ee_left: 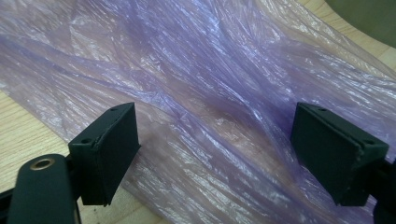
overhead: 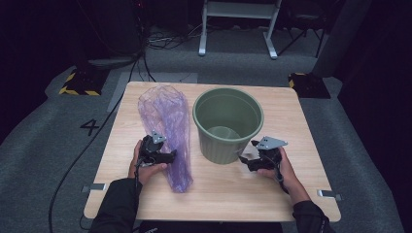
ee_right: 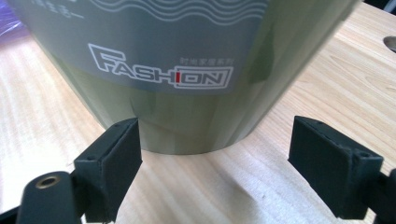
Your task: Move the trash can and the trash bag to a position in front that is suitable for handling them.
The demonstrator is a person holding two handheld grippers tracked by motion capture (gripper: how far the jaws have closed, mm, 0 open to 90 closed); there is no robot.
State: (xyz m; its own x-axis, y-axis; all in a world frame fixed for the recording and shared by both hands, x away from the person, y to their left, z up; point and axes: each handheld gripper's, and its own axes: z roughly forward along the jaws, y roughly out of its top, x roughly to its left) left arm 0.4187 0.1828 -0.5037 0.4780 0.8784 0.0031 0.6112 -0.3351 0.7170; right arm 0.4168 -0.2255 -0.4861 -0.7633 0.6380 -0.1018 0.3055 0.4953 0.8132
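A crumpled purple plastic bag (overhead: 167, 131) lies lengthwise on the left half of the wooden table (overhead: 291, 116). My left gripper (overhead: 171, 156) is at the bag's near part, pointing right into it. Seen from the left gripper view, the bag (ee_left: 205, 79) spreads under and between the two wide-apart jaws of the gripper (ee_left: 233, 149), and the pads do not press it. A green bucket (overhead: 228, 124) stands upright at the table's middle. My right gripper (overhead: 245, 159) is at its lower right side, open, with the bucket's base (ee_right: 187, 93) just ahead of the gripper's open jaws (ee_right: 217, 154).
A grey "FASHION" label (ee_right: 159, 70) faces the right gripper. A white stand's legs (overhead: 238, 29) and cables lie on the grey floor beyond the table. Yellow-black striped blocks (overhead: 77, 82) sit by the far left corner.
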